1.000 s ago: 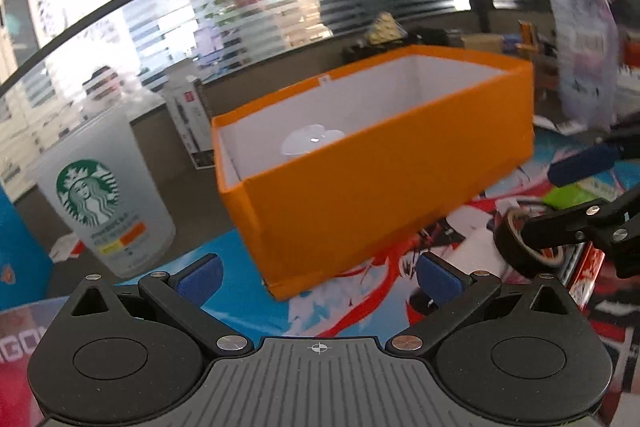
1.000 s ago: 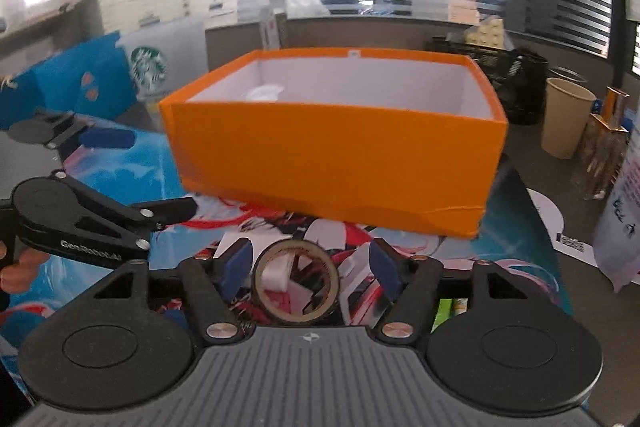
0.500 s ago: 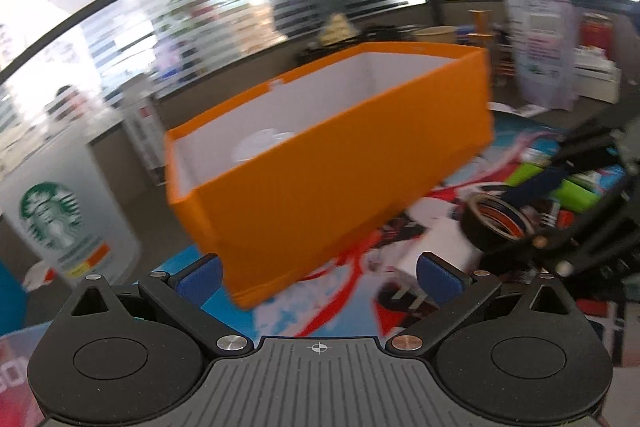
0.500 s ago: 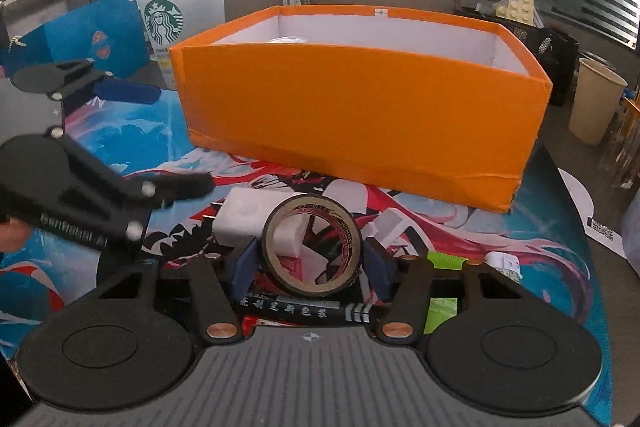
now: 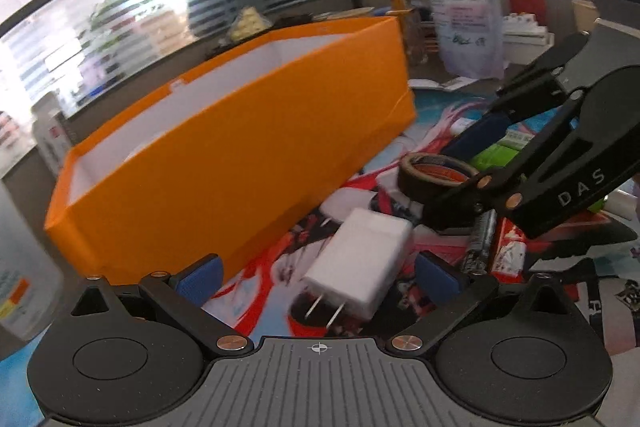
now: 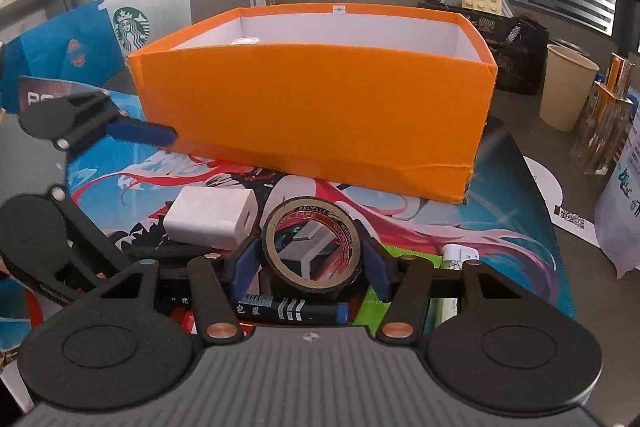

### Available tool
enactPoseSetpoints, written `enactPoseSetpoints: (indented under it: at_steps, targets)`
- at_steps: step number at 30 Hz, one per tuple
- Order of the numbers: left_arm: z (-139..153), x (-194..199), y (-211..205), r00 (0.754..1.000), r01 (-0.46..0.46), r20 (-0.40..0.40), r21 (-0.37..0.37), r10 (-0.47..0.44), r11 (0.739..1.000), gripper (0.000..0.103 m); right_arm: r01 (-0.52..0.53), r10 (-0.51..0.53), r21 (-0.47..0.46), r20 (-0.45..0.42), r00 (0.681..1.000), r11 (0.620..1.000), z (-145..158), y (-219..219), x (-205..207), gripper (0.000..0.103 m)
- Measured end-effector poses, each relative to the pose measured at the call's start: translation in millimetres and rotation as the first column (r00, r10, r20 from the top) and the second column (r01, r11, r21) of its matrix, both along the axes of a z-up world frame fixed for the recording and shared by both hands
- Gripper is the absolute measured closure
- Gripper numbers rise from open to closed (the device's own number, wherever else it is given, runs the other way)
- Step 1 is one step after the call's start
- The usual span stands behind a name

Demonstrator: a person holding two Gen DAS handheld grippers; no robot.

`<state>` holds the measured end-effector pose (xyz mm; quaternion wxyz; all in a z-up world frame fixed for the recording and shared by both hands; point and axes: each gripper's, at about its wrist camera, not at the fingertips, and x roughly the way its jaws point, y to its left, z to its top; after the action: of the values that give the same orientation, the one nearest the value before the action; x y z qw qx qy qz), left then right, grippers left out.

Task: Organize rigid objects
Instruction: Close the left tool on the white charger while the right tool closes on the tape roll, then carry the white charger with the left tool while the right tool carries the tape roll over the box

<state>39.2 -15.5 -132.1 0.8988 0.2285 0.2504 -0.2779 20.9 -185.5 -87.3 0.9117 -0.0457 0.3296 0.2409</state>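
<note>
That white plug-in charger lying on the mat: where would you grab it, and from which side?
Grip the white charger across its two broad flat sides, coming from its prong end, where the open left gripper already straddles it. It lies flat, prongs pointing at the gripper; avoid those.

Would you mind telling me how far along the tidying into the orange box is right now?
Done: one pale round item already shows inside the orange box. In hand: the right hand-held gripper is closed around the tape roll, its jaws having just narrowed. The left hand-held gripper stands open over the white charger. Left: the marker and green packet remain on the mat.
</note>
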Motion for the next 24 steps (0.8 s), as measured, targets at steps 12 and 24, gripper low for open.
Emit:
enactPoseSetpoints:
  at_steps: [12,24]
  targets:
    - [-1.5,10.5,8.2,0.987,0.048,-0.142,-0.174,-0.073,0.984,0.046,0.012,-0.012,-0.001,0.002,1.000,1.000,0.0,1.5,-0.9,0.049]
    - [7.4,-7.8,28.4,0.946,-0.309,-0.143,-0.135,0.290,0.941,0.047,0.058,-0.037,-0.145,0.143,0.989,0.988,0.2,30.5,-14.5,0.050]
